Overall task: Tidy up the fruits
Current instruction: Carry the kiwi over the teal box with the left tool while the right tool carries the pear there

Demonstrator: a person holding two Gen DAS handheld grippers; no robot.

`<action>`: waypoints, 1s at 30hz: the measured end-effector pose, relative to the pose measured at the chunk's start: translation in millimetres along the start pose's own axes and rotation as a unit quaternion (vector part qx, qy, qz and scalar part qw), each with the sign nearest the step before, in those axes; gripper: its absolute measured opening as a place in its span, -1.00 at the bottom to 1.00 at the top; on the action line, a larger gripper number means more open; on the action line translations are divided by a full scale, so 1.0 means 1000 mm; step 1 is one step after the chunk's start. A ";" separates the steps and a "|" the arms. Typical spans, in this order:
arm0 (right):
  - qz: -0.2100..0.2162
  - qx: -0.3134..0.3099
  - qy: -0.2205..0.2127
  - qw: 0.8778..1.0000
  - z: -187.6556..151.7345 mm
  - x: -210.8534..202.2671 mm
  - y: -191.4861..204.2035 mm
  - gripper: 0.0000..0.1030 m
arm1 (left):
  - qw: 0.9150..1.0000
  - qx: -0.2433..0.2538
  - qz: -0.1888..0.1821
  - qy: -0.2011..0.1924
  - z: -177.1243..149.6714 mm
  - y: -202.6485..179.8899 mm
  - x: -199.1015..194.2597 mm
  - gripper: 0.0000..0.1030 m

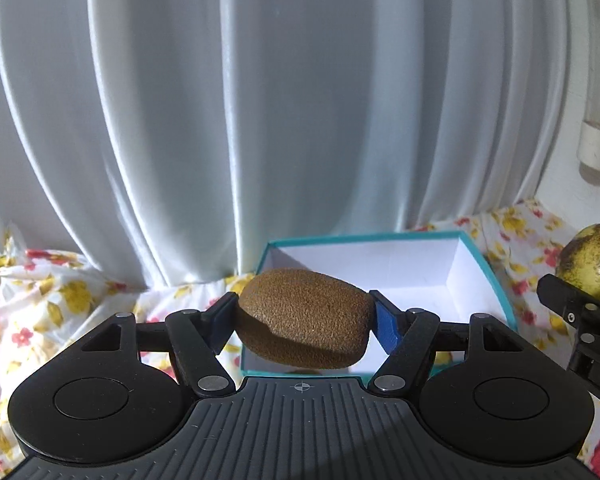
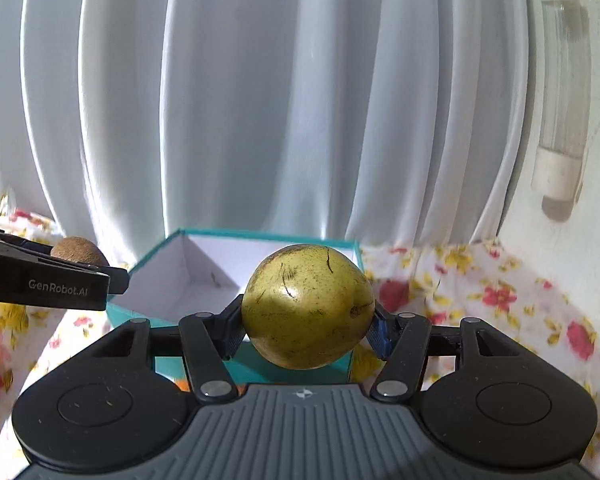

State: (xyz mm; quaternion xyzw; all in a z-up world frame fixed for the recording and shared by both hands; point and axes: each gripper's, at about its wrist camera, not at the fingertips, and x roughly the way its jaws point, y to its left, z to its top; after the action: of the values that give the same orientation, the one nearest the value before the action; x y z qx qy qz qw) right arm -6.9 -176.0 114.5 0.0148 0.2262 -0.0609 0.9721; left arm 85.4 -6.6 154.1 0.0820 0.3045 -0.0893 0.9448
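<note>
My left gripper [image 1: 305,316] is shut on a brown fuzzy kiwi [image 1: 304,320] and holds it in the air in front of a teal box [image 1: 496,280] with a white inside. My right gripper [image 2: 306,328] is shut on a yellow-green speckled pear [image 2: 308,306] and holds it in front of the same teal box [image 2: 148,272]. In the left wrist view the pear [image 1: 592,264] and the right gripper show at the right edge. In the right wrist view the kiwi [image 2: 78,252] and the left gripper show at the left edge.
The box stands on a cloth with red and yellow flowers [image 1: 52,304], also seen in the right wrist view [image 2: 500,300]. A white pleated curtain [image 1: 260,100] hangs right behind the box. A clear bottle [image 2: 560,120] hangs on the wall at the right.
</note>
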 end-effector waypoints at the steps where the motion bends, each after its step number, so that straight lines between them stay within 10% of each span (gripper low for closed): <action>1: -0.001 -0.001 -0.013 1.000 0.010 0.000 -0.001 0.16 | 1.000 -0.005 0.004 -0.003 0.005 0.000 0.001 0.44; 30: -0.004 0.041 0.051 0.998 -0.024 0.082 -0.003 0.16 | 0.996 -0.023 0.001 0.090 -0.030 0.004 0.095 0.44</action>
State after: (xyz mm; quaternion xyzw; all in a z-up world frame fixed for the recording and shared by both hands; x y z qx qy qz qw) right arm 55.5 -186.4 56.8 0.0567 0.2732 -0.0735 0.9575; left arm 145.1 -7.8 74.8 0.0679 0.3902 -0.0732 0.9153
